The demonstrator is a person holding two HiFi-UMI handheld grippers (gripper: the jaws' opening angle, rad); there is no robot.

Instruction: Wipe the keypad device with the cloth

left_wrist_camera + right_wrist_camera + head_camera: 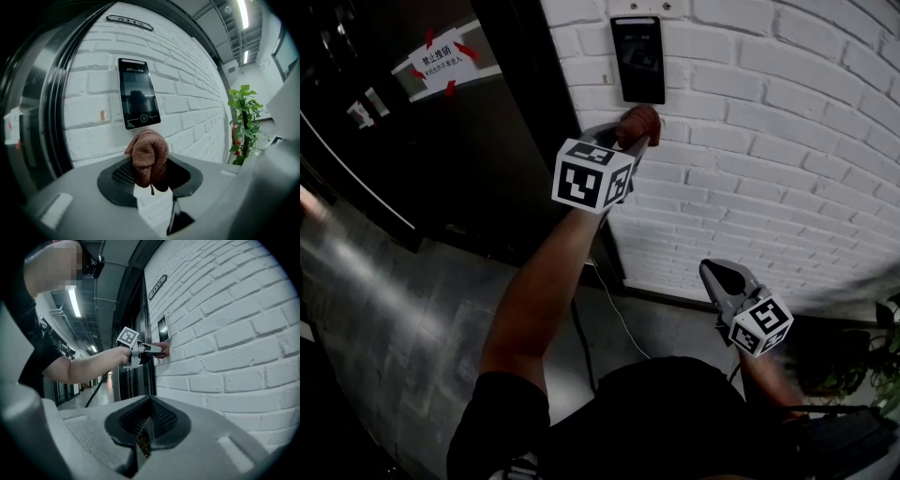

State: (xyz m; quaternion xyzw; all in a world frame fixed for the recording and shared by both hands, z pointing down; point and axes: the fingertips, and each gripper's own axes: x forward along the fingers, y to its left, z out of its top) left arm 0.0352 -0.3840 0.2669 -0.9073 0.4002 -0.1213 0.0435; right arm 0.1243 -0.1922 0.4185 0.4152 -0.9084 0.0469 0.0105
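One brown cloth (pixel 149 157) sits clamped in my left gripper (pixel 630 141) just below the keypad device (pixel 638 58); my right gripper (pixel 714 274), clenched empty, hangs well below it.

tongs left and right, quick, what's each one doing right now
left tongs: shut on the cloth
right tongs: shut, nothing in them
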